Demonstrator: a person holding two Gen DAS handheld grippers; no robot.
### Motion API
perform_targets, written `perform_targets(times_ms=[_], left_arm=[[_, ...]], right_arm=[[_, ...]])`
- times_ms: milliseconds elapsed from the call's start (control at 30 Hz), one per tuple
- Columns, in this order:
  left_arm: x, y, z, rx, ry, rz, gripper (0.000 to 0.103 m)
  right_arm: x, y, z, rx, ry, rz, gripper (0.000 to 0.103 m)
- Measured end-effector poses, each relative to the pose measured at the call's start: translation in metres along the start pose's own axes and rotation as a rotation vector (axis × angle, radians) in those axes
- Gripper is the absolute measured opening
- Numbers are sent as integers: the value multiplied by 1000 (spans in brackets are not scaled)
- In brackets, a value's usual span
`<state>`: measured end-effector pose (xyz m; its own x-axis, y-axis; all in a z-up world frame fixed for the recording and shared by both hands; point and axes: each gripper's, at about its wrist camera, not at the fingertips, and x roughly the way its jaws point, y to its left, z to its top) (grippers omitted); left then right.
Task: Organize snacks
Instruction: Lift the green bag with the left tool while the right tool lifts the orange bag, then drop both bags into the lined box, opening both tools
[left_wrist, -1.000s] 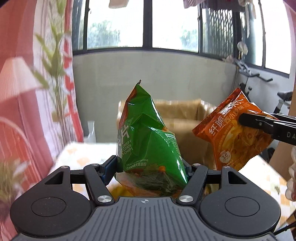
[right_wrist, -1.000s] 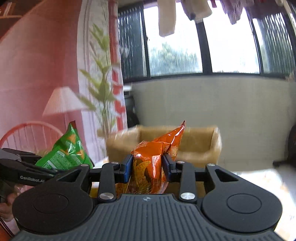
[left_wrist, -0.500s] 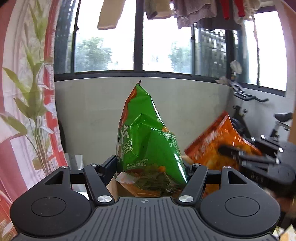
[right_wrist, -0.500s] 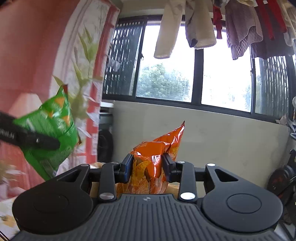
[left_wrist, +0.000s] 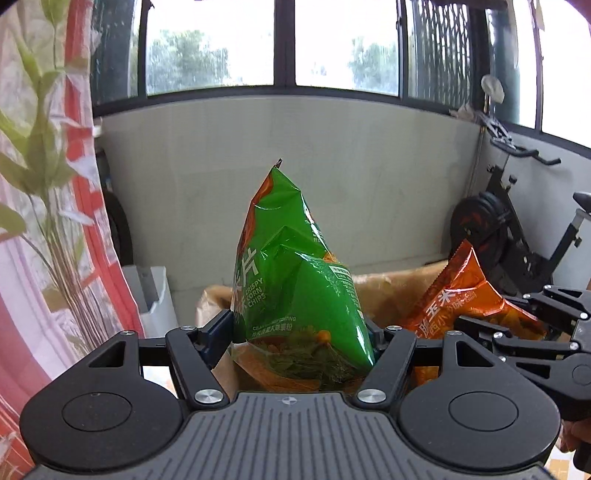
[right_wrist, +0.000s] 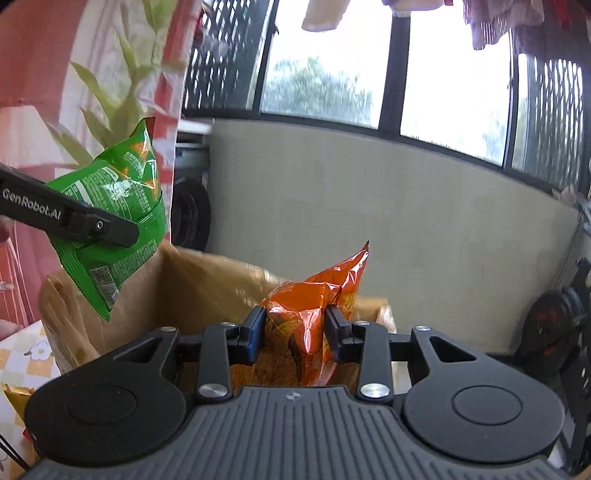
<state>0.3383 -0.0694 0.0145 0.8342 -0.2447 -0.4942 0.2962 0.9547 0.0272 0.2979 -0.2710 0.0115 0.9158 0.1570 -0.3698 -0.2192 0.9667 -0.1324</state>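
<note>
left tongs (left_wrist: 299, 332): my left pair is clamped on the green corn chip bag (left_wrist: 295, 288), held upright.
right tongs (right_wrist: 295, 332): closed around the orange chip bag (right_wrist: 314, 314), just above the box.
cardboard box (right_wrist: 207, 280): open, brown, right ahead of both bags.
progress: both bags lifted, neither dropped in yet; i judge releasing is what remains.
materials: glossy, crinkled, puffy foil with serrated seams; matte box.
worktop (right_wrist: 26, 354): checked floral cloth.

1. Daylight floods in through the windows (left_wrist: 284, 40), blown out white.
2. The wall (left_wrist: 332, 155) beneath is evenly lit and dim.
3. Glare streaks the green bag (left_wrist: 295, 280).
4. Fisheye bending curves the edges; the curtain (right_wrist: 122, 74) blurs.
</note>
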Motion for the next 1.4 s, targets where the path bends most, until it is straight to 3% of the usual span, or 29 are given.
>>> perform_targets(times_ms=[133, 167, 233, 367, 533, 667, 900, 1100, 1233, 1400], left_arm=[[13, 8, -5, -30, 65, -57, 77], [15, 11, -6, -31, 68, -54, 78], [14, 14, -8, -29, 62, -38, 85], [1, 16, -13, -22, 55, -56, 87], [-23, 14, -19, 10, 15, -26, 88], [-48, 25, -28, -45, 0, -35, 88], [-88, 46, -43, -122, -55, 6, 91], [-112, 52, -58, -160, -93, 56, 92], [-119, 57, -72, -196, -80, 30, 93], [-124, 59, -93, -223, -77, 106, 93]], right_arm=[[5, -5, -2, 16, 43, 5, 42], [6, -7, -2, 24, 55, 8, 46], [4, -11, -2, 39, 66, 10, 63], [-7, -16, -3, 72, 53, 37, 79], [-33, -27, -5, 145, 14, 73, 88], [-58, -37, -10, 210, -25, 113, 101], [-94, -29, -25, 144, -98, 97, 103], [-104, -25, -44, 165, -81, 127, 103], [-109, -23, -57, 170, -63, 130, 103], [-118, -24, -78, 168, -35, 163, 103]])
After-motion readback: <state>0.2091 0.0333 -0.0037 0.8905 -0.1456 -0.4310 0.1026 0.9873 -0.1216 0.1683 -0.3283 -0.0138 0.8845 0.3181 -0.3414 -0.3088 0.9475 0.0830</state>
